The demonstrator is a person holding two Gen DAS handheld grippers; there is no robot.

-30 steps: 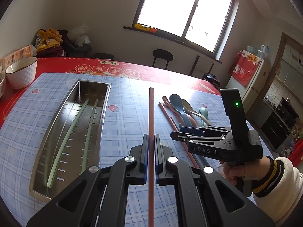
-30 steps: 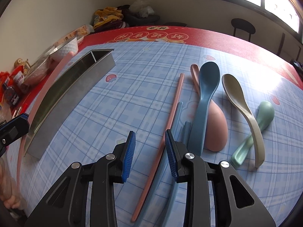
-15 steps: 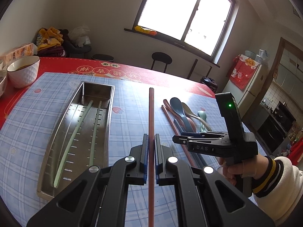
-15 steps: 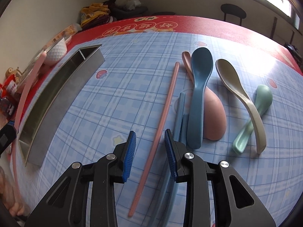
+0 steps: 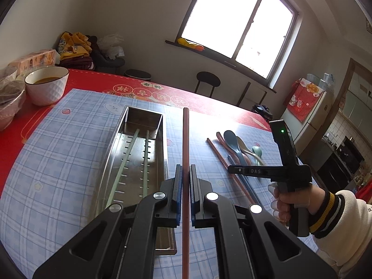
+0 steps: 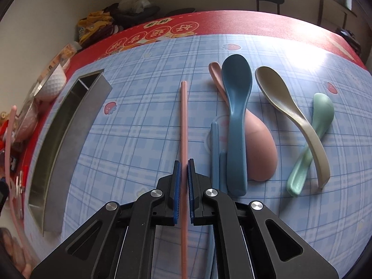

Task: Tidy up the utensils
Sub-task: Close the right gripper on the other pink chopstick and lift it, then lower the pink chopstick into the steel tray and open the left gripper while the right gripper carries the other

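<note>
My left gripper (image 5: 185, 174) is shut on a pink chopstick (image 5: 185, 139) and holds it above the blue checked cloth, just right of the steel tray (image 5: 162, 125). Two green chopsticks (image 5: 123, 165) lie in the tray. My right gripper (image 6: 183, 169) is shut on the second pink chopstick (image 6: 183, 116), which still lies on the cloth. Right of it lie two blue chopsticks (image 6: 215, 144), a blue spoon (image 6: 237, 107), a pink spoon (image 6: 260, 144), a beige spoon (image 6: 290, 111) and a green spoon (image 6: 320, 114). The right gripper also shows in the left wrist view (image 5: 232, 169).
A white bowl (image 5: 46, 86) with brown liquid and wrapped dishes (image 5: 9, 102) stand at the far left on the red tablecloth (image 5: 93, 79). Snack packets and clothes lie beyond. A stool (image 5: 208, 80) stands under the window.
My right gripper has moved left over the second pink chopstick and closed on it. My left gripper has risen and pulled back a little, still holding its chopstick.
</note>
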